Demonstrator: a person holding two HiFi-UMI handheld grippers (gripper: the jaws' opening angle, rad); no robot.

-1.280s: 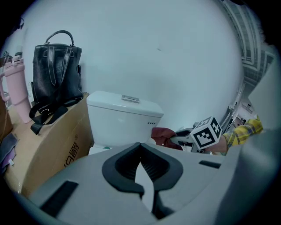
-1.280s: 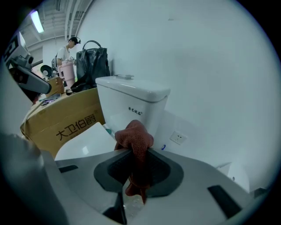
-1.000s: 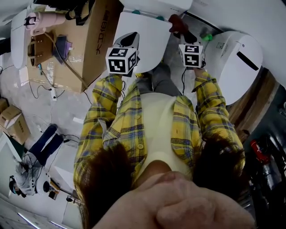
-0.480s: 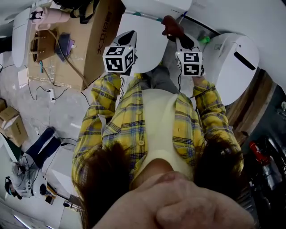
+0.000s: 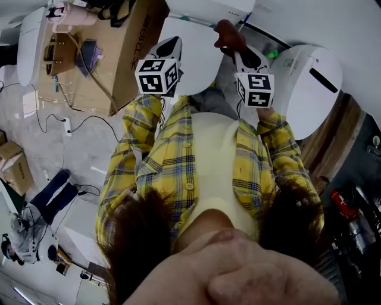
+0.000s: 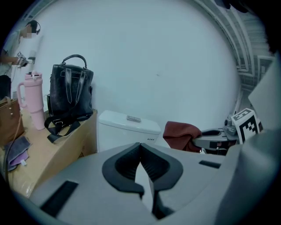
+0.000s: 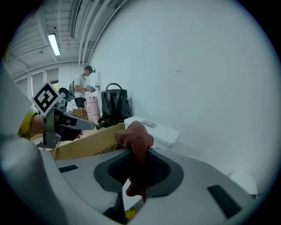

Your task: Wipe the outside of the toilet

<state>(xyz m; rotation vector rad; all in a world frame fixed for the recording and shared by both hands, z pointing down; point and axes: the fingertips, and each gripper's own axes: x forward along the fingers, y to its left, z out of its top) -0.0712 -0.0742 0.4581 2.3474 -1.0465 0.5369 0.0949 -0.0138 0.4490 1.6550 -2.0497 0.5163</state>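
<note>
A white toilet stands in front of me, its lid [image 5: 193, 56] down and its tank [image 5: 208, 8] against the wall. The tank [image 6: 128, 128] shows in the left gripper view and again [image 7: 154, 130] in the right gripper view. My right gripper [image 5: 239, 52] is shut on a dark red cloth [image 5: 228, 33], held in the air over the toilet's right side, near the tank. The cloth [image 7: 135, 143] bunches up between its pads. My left gripper [image 5: 171, 45] hovers over the left part of the lid. This left gripper [image 6: 140, 147] is shut with nothing in it.
A cardboard box [image 5: 113, 71] stands left of the toilet with a black bag [image 6: 70, 94] and a pink cup [image 6: 33, 100] on it. A second white toilet [image 5: 312, 83] stands to the right. Cables [image 5: 65, 125] lie on the floor. Another person [image 7: 83, 85] stands far off.
Both grippers have drifted slightly up and left in the head view, the cloth still held in the right one. Nothing was taken or let go.
</note>
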